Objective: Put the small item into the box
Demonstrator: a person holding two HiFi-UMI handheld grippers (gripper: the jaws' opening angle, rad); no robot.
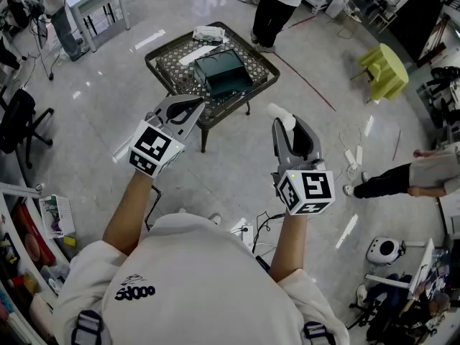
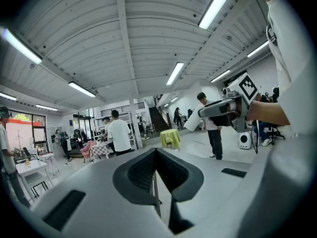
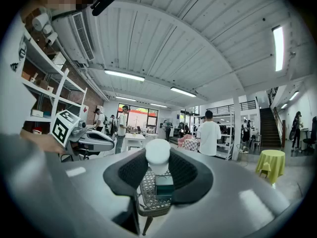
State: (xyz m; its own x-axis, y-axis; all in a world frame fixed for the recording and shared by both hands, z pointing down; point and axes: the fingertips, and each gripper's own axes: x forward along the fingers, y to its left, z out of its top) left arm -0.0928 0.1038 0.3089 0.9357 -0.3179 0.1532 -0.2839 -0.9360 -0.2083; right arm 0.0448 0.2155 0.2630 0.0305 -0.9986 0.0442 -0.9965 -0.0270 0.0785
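Note:
A small white cylindrical item (image 1: 281,113) sits pinched at the tips of my right gripper (image 1: 283,121), held up in the air well short of the table. In the right gripper view the white item (image 3: 158,156) fills the gap between the black pads (image 3: 130,175), with the dark green box (image 3: 164,185) visible below it. That open box (image 1: 224,73) rests on a low wire-mesh table (image 1: 167,69) ahead. My left gripper (image 1: 190,111) hovers near the table's front corner, shut and empty; its pads (image 2: 142,170) meet at the tip.
White packets (image 1: 208,33) and a white strip (image 1: 198,54) lie on the table beside the box. A yellow-green stool (image 1: 387,70) stands at right, a person (image 1: 282,2) behind the table, another's legs (image 1: 392,180) at right. Cables and power strips (image 1: 352,157) lie on the floor.

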